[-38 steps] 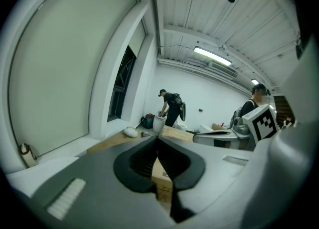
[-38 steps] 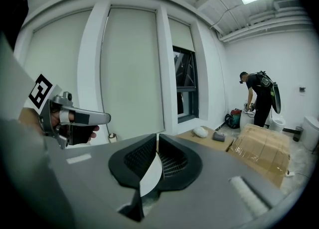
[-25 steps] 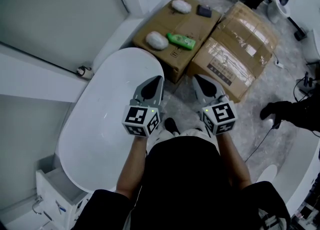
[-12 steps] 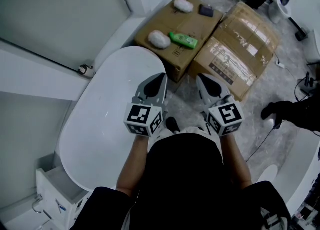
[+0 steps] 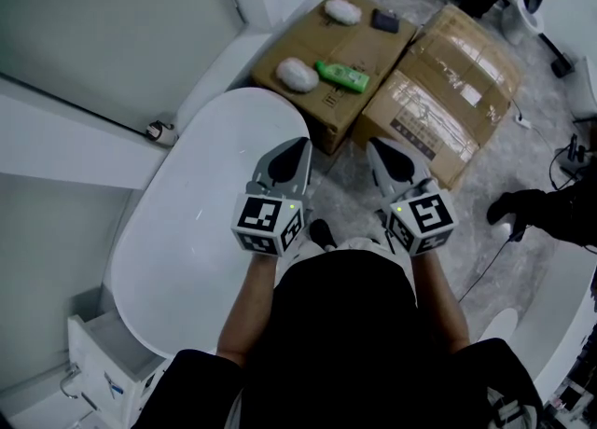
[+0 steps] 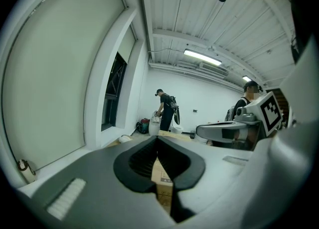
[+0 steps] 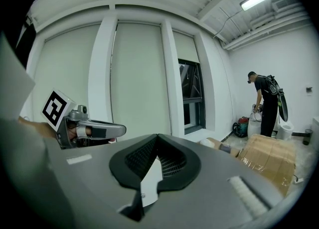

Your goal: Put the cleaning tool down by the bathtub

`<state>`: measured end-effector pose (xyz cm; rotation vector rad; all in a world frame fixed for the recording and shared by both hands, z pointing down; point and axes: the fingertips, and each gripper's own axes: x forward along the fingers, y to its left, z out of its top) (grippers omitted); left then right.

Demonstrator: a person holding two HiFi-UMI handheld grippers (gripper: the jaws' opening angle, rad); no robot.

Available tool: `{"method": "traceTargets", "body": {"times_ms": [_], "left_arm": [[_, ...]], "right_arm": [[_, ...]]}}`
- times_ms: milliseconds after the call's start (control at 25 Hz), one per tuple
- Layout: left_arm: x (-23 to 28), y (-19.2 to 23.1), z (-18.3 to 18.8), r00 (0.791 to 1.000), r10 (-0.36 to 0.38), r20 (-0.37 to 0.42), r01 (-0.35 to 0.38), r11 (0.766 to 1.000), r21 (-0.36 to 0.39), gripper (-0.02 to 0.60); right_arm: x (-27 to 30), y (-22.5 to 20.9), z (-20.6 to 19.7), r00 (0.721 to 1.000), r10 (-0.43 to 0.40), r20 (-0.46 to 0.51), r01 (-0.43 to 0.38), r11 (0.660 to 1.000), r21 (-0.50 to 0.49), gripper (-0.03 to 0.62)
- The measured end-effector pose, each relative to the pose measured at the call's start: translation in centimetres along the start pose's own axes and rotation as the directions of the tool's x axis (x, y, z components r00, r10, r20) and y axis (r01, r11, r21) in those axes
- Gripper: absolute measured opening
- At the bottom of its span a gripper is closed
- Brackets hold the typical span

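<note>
The white oval bathtub (image 5: 196, 231) lies at the left of the head view. Past its far end, an open-topped cardboard box (image 5: 326, 45) carries two white fluffy pads (image 5: 297, 74) (image 5: 341, 10), a green bottle (image 5: 340, 76) and a small dark item (image 5: 383, 19). My left gripper (image 5: 300, 144) hangs over the tub's right rim, shut and empty. About level with it, my right gripper (image 5: 372, 145) is over the floor beside the tub, also shut with nothing in it. In the gripper views both sets of jaws, left (image 6: 157, 137) and right (image 7: 157, 136), meet at the tips.
A second, taped cardboard box (image 5: 448, 91) sits right of the first. A small metal fitting (image 5: 160, 129) is on the ledge by the tub. A white cabinet (image 5: 98, 362) stands at the tub's near end. Cables (image 5: 569, 152) trail on the floor at right; a person (image 6: 166, 108) stands far back.
Both grippers have drifted slightly toward the boxes together. Their jaws have stayed shut and nothing was taken hold of.
</note>
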<state>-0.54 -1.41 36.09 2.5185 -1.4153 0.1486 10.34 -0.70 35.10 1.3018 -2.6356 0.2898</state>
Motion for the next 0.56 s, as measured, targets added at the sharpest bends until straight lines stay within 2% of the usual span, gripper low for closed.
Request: {"method": "traceTargets", "body": {"times_ms": [560], "left_arm": [[0.39, 0.13, -0.28, 1.0, -0.005, -0.011, 0.005, 1.0, 0.0, -0.002]], "right_arm": [[0.56, -0.47, 0.07, 1.0, -0.003, 0.006, 0.003, 1.0, -0.003, 0.008]]}}
